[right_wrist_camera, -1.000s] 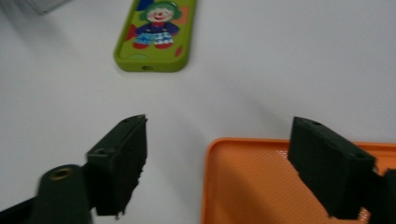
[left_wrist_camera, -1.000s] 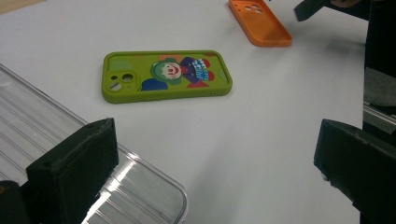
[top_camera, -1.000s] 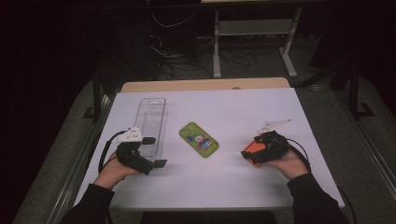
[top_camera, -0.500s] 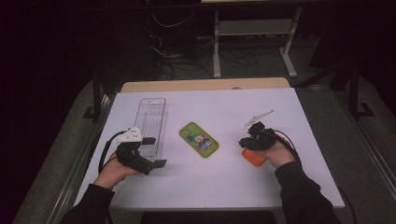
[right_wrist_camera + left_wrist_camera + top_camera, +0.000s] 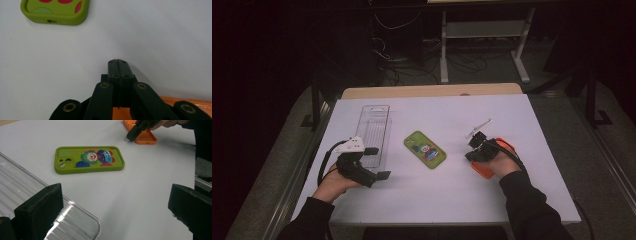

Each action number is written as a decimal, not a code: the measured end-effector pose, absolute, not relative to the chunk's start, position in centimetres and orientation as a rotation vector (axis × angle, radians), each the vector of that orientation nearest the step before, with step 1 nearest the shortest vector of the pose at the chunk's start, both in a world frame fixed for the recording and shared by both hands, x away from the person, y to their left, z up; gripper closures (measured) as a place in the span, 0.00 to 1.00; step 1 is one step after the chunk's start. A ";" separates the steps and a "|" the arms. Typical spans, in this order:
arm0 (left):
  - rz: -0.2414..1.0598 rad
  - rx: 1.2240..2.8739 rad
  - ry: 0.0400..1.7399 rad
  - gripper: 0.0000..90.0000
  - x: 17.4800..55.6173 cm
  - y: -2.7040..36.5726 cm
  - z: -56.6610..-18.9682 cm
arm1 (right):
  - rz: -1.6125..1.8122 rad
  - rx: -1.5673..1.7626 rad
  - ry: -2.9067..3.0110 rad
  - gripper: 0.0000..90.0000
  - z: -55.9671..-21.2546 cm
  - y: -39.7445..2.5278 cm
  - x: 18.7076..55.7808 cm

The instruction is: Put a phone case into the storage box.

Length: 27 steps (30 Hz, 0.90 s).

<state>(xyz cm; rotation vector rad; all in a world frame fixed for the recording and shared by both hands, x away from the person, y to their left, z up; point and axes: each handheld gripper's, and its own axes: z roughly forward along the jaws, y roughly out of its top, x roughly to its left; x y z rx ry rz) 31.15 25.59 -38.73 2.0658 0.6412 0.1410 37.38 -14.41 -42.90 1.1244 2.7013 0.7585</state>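
Right gripper (image 5: 474,153) jaws pressed together with nothing between, sitting over the orange phone case (image 5: 486,169) near the right side of the white table (image 5: 512,200). Left gripper (image 5: 374,162) spread wide apart, empty, beside the clear plastic tray (image 5: 375,131). Green clown phone case (image 5: 425,149) flat mid-table between both

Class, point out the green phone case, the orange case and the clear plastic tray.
green phone case (image 5: 89,160), left gripper view, printed back.
orange case (image 5: 484,170), high view, near corner.
clear plastic tray (image 5: 373,131), high view, ribbed floor.
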 end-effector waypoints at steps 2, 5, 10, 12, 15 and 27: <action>0.139 2.062 0.647 0.00 31.1 25.6 -38.7 | 0.753 1.120 2.710 0.98 -42.9 -14.4 37.4; 0.136 2.052 0.655 0.00 31.1 25.6 -38.7 | 0.734 1.118 2.719 0.98 -43.0 -14.4 37.3; 0.133 2.051 0.654 0.00 31.1 25.6 -38.7 | 0.718 1.121 2.717 0.98 -42.9 -14.5 37.0; 0.132 2.057 0.652 0.00 31.1 25.6 -38.8 | 0.704 1.119 2.725 0.98 -42.9 -14.7 36.7; 0.133 2.060 0.651 0.00 31.1 25.6 -38.8 | 0.693 1.128 2.721 0.98 -42.8 -14.9 36.1; 0.131 2.046 0.648 0.00 31.1 25.5 -38.8 | 0.660 1.147 2.716 0.98 -42.6 -17.5 33.8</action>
